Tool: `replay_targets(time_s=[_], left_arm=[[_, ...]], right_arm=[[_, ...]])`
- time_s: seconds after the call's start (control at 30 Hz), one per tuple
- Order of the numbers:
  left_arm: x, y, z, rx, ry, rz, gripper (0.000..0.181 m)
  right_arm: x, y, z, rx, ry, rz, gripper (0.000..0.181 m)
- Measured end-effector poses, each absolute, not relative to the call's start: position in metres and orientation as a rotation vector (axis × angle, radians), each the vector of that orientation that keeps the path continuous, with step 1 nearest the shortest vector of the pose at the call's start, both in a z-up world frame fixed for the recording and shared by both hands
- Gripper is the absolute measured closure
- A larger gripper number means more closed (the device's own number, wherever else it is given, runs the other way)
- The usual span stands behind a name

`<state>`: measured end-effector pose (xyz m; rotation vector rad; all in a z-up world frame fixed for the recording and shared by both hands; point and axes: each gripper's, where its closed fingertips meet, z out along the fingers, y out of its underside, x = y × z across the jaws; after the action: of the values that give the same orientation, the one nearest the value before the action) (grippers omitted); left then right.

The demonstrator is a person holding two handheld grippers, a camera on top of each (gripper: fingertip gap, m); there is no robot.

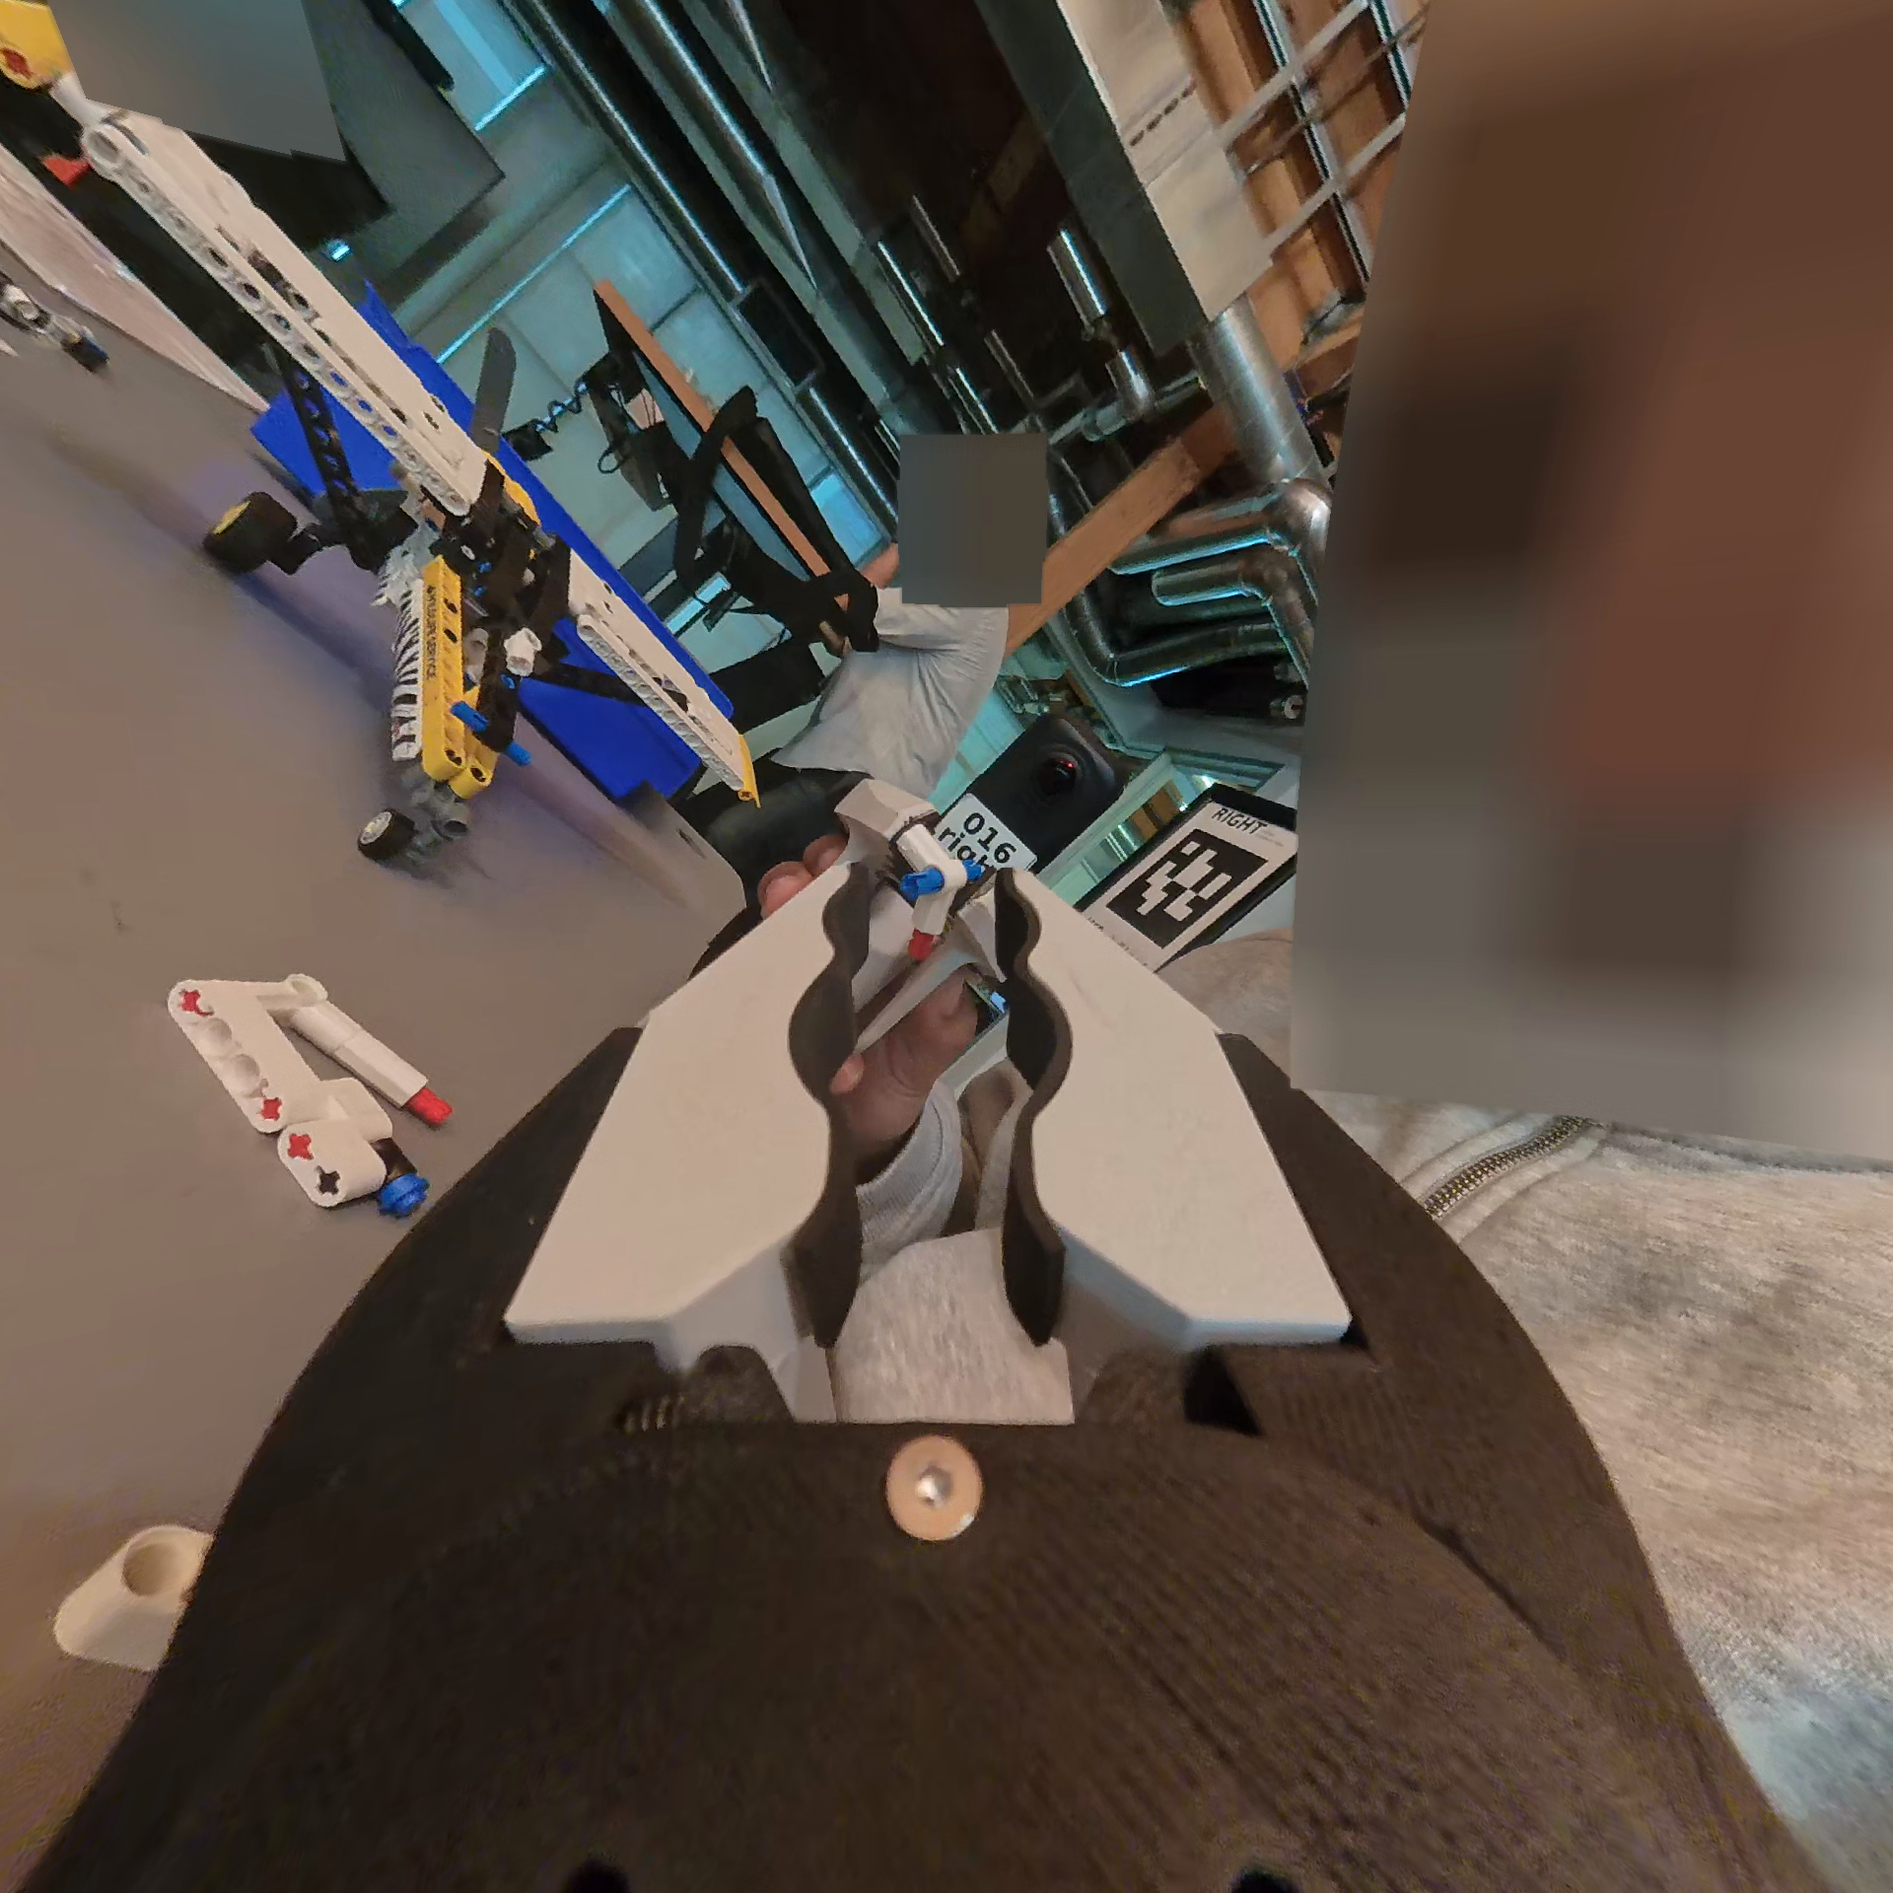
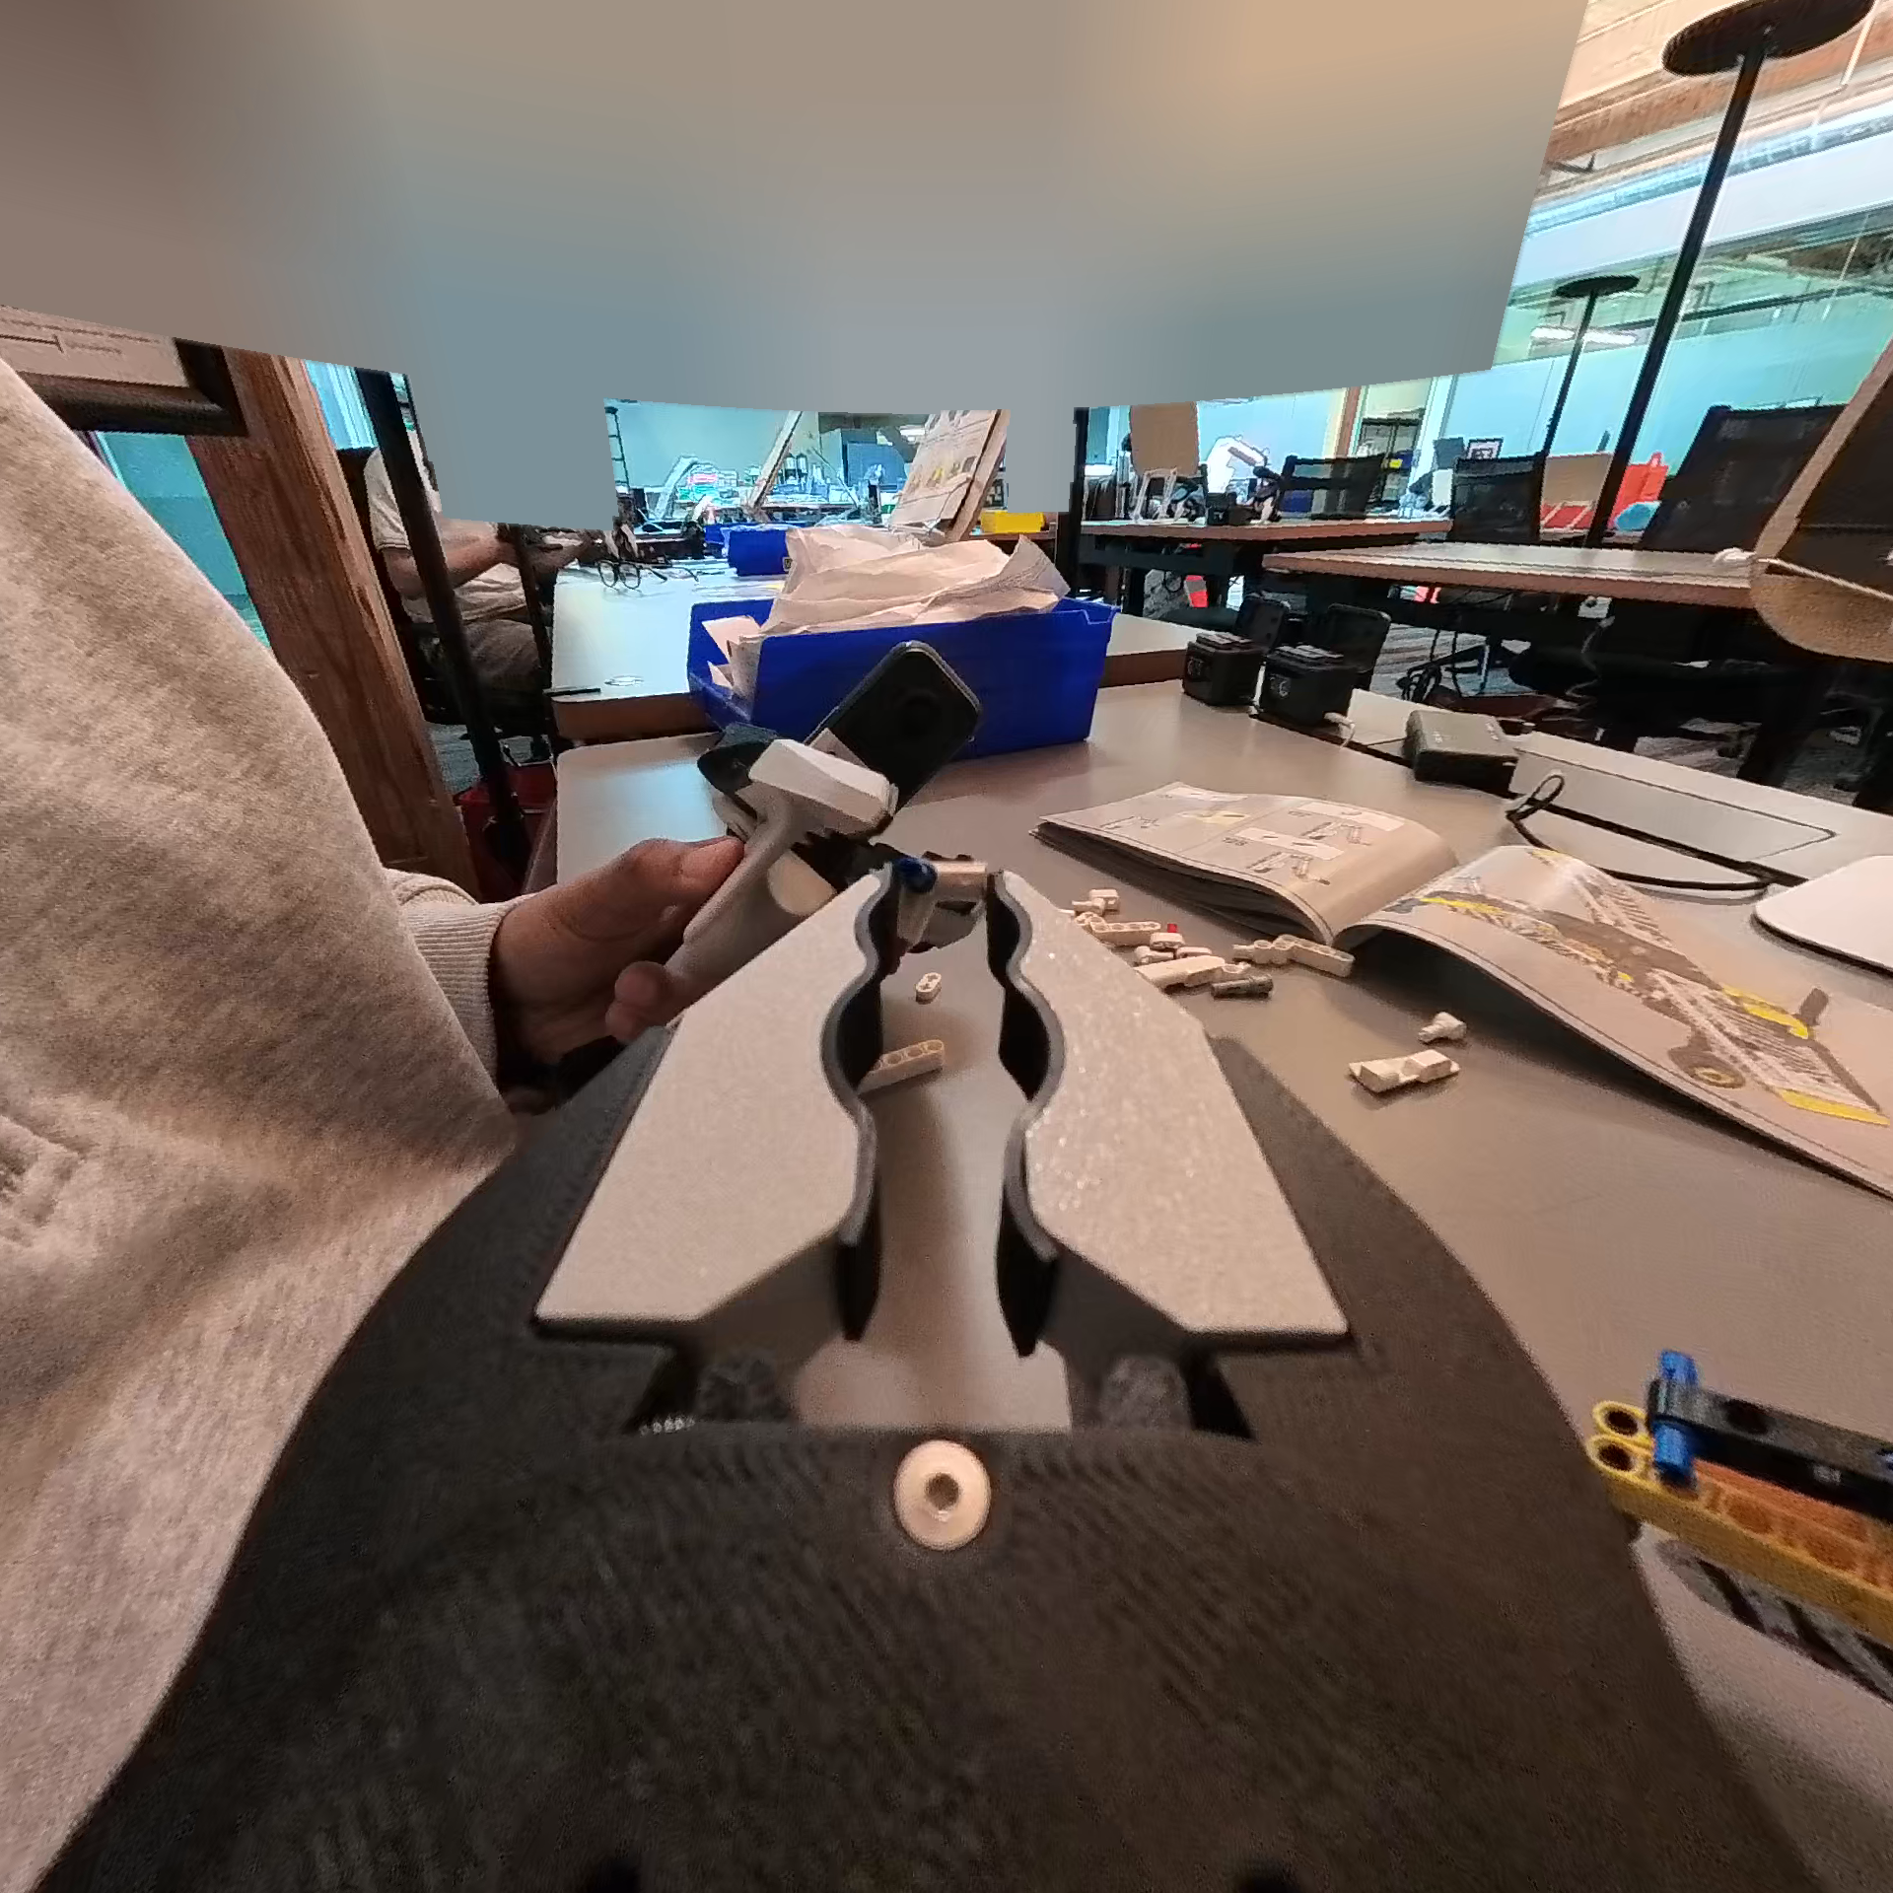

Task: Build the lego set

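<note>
At the centre of both wrist views, two handheld grippers are meeting tip to tip over a grey table [image 2: 1332, 1178], with a small white lego piece [image 1: 927, 881] carrying blue and red pins sitting between them. Seen from the left wrist, the left gripper [image 1: 927, 912] is framing that piece at its fingertips, though whether its fingers are pinching it or merely standing beside it cannot be told. Seen from the right wrist, the right gripper [image 2: 934, 891] is showing the same piece [image 2: 937, 886] at its tips, again with contact unclear; farther back, its fingers are standing apart with the tabletop showing through the gap. A person's hand [image 2: 604, 953], emerging from a grey sleeve at left centre, is gripping the handle of the opposite gripper. Toward the upper left of the left wrist view, the partly built yellow, white and black lego model [image 1: 451, 574] is standing on the table before a blue bin [image 1: 625, 717], while a white sub-assembly [image 1: 297, 1086] is lying at left centre. Right of centre in the right wrist view, loose white pieces [image 2: 1209, 958] are lying scattered beside an open instruction booklet [image 2: 1434, 922].
</note>
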<state>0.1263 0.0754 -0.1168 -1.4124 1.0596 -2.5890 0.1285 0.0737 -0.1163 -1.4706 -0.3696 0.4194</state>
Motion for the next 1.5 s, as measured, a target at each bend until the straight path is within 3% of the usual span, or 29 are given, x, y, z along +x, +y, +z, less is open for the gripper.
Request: replay_targets(time_s=[0.53,0.67,0.87,1.03,1.17,1.37,1.5], left_arm=[[0.129,0.078,-0.119,-1.428,1.078,-2.539,0.158],[0.133,0.083,-0.124,-1.476,1.14,-2.352,0.156],[0.157,0.086,-0.144,-1.632,1.457,-2.006,0.149],[0.169,0.068,-0.166,-1.738,1.644,-1.903,0.158],[0.169,0.056,-0.193,-1.877,1.712,-1.813,0.157],[0.172,0.058,-0.178,-1.886,1.536,-1.984,0.148],[0.17,0.054,-0.172,-1.915,1.468,-2.155,0.155]], right_arm=[[0.145,0.077,-0.122,-1.536,-0.339,0.358,0.166],[0.179,0.075,-0.164,-1.839,-0.38,0.167,0.165],[0.166,0.061,-0.21,-2.12,-0.478,0.312,0.165],[0.164,0.065,-0.221,-2.182,-0.5,0.295,0.165],[0.165,0.068,-0.212,-2.129,-0.476,0.295,0.165],[0.164,0.07,-0.183,-1.921,-0.513,0.232,0.165],[0.159,0.069,-0.17,-1.815,-0.554,0.188,0.165]])
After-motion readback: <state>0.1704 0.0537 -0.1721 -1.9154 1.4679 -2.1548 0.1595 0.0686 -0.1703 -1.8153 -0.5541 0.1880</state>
